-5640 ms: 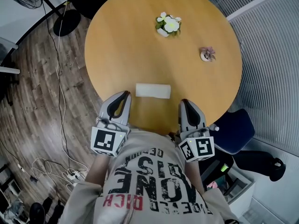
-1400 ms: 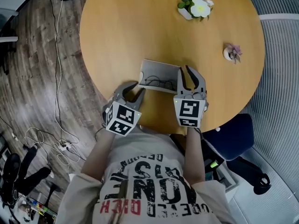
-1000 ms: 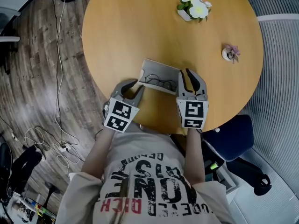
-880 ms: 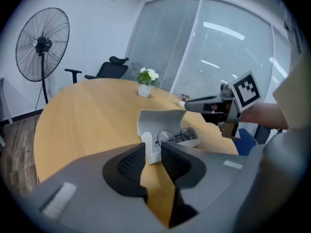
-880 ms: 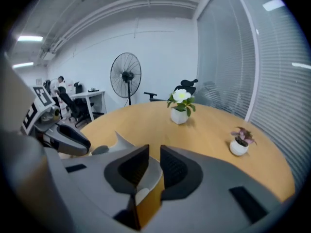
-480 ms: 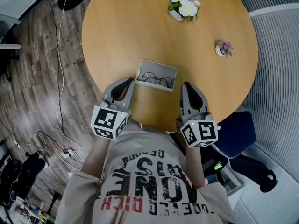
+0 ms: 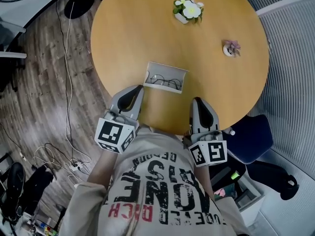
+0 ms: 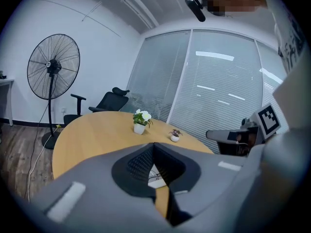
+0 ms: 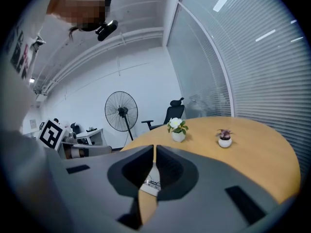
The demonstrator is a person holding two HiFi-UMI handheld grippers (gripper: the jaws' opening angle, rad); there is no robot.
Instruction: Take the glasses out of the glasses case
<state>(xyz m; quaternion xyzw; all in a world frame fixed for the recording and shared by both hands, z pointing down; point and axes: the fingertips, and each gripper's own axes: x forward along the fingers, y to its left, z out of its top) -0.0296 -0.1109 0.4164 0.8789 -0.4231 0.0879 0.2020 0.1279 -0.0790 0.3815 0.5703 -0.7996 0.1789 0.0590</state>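
Note:
The white glasses case (image 7: 167, 66) lies open on the round wooden table (image 7: 206, 38), near its front edge. Dark-framed glasses (image 7: 165, 80) rest inside it. My left gripper (image 7: 137, 88) hovers just short of the case's left end. It is shut and empty, its jaws having just closed with nothing between them. My right gripper (image 7: 197, 101) hangs to the right of the case and nearer the person, also shut and empty. In the left gripper view the left gripper (image 8: 154, 143) has its jaws together, with the case (image 8: 156, 181) showing below them. The right gripper view shows the right gripper (image 9: 154, 147) the same way.
A pot of white flowers (image 7: 187, 10) and a small pot with a pink plant (image 7: 230, 48) stand at the far side of the table. A blue chair (image 7: 251, 136) is at the right, cables (image 7: 54, 156) lie on the floor at the left. A standing fan (image 8: 53, 67) is beyond the table.
The case, closed in the earliest frame, now lies open with the glasses inside. Both grippers have drawn back from it toward the person and risen. The left jaws went from open to shut.

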